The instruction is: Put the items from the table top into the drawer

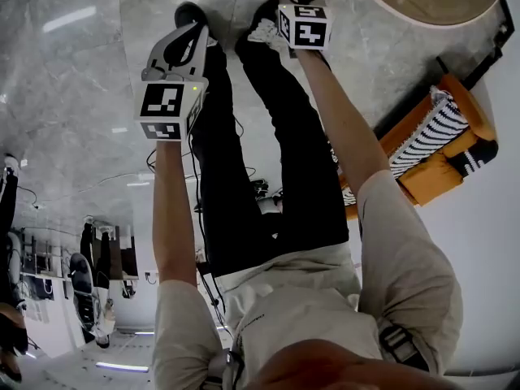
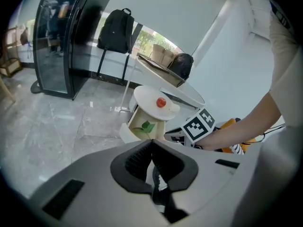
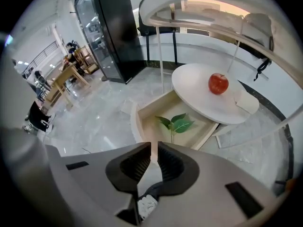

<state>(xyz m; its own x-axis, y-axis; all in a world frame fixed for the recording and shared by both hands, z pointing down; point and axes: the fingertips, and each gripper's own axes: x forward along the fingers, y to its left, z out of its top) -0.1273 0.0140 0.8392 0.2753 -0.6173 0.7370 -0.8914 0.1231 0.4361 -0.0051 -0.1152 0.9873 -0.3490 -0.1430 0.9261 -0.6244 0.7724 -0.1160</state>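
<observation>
Left gripper: jaws are pressed together, nothing is held between them. Right gripper: jaws are all but closed, only a thin slit is left, and nothing is pinched there either.

In the head view both grippers are held out in front of the person, above the dark trousers and the grey marble floor. Neither is touching any item.

A small round table top is seen ahead of both grippers, well apart from them. A red apple is sitting on it. A pale item is lying just beside the apple, near the rim; what it is cannot be told.

The drawer under the table top is pulled open. A green leafy sprig is lying inside it. The apple and the pale item are not in the drawer.

In the left gripper view the right gripper's marker cube is seen beside the table. A black backpack is hung on a stand in the background.
</observation>
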